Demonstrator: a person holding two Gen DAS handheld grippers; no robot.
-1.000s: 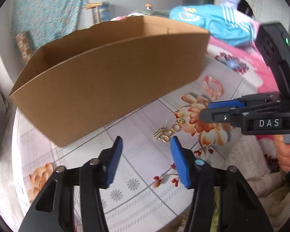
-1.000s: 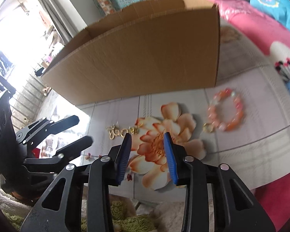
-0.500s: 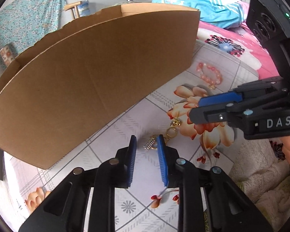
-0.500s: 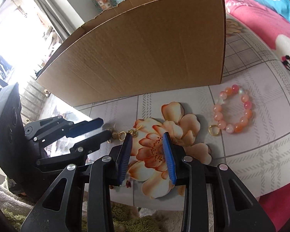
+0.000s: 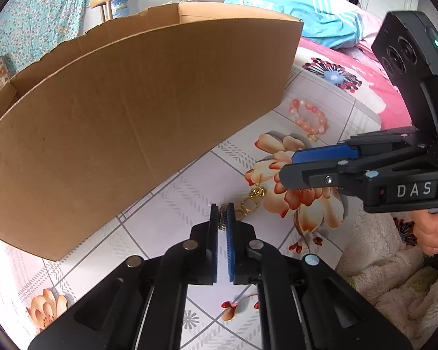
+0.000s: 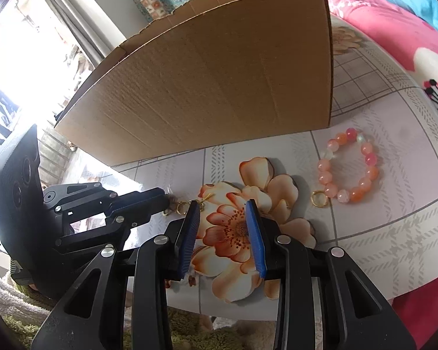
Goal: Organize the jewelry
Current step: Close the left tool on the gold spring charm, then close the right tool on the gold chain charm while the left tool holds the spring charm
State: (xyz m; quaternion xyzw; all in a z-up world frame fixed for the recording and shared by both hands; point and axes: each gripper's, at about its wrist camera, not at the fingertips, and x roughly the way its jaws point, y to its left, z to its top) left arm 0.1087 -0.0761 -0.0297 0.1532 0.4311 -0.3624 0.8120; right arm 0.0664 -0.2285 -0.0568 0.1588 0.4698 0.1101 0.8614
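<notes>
A: Gold chain point(image 5: 249, 204) — where is it seen?

B: It is laid on the flowered cloth of the bench point(image 5: 172, 204), just in front of the cardboard box point(image 5: 125, 134). One end of it is pinched between the blue pads of the left gripper point(image 5: 222, 213); the looped gold links trail off to the right, over the edge of a printed orange flower.

A: How are the jaws of that gripper set?

B: They have just been closing and are now drawn almost together, with only the small ribbed end piece of the chain caught between them (the rest is left lying flat on the cloth).

A: And the right gripper point(image 6: 222, 233)?

B: Its jaws are held partly apart above the printed flower, and nothing is gripped between them. From its camera the left gripper is seen at the left, its tips at the chain.

A: Is other jewelry shown?

B: 1 bead bracelet point(image 6: 349, 166) of pink and orange beads is seen, with a small gold ring attached, lying near the box's right corner, well apart from both grippers. A pink bedcover point(image 6: 379, 29) is seen beyond the bench.
</notes>
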